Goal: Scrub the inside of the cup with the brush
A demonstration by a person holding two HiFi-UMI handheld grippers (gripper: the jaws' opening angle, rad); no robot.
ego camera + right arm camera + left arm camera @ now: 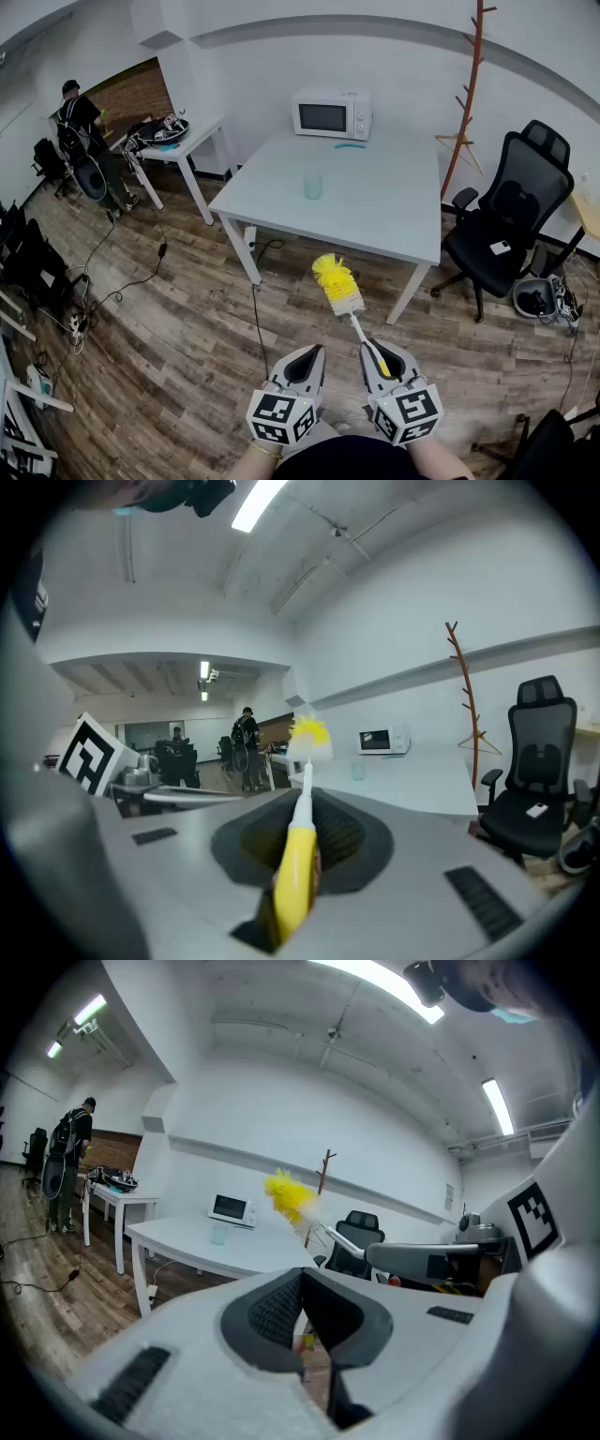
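A pale green translucent cup (312, 186) stands upright near the middle of the white table (394, 211). It shows small in the left gripper view (219, 1235) and in the right gripper view (358, 771). My right gripper (379, 360) is shut on the yellow handle of a brush (338, 289). The brush's yellow and white bristle head points toward the table, well short of the cup. In the right gripper view the brush (300, 846) runs up between the jaws. My left gripper (302, 366) is shut with nothing in it, beside the right one, low over the wooden floor.
A white microwave (331, 113) sits at the table's far edge, with a small teal item (350, 145) beside it. A black office chair (506, 220) and a wooden coat stand (466, 94) are to the right. A person (80, 131) stands by a second white table (178, 141) at far left. Cables lie on the floor.
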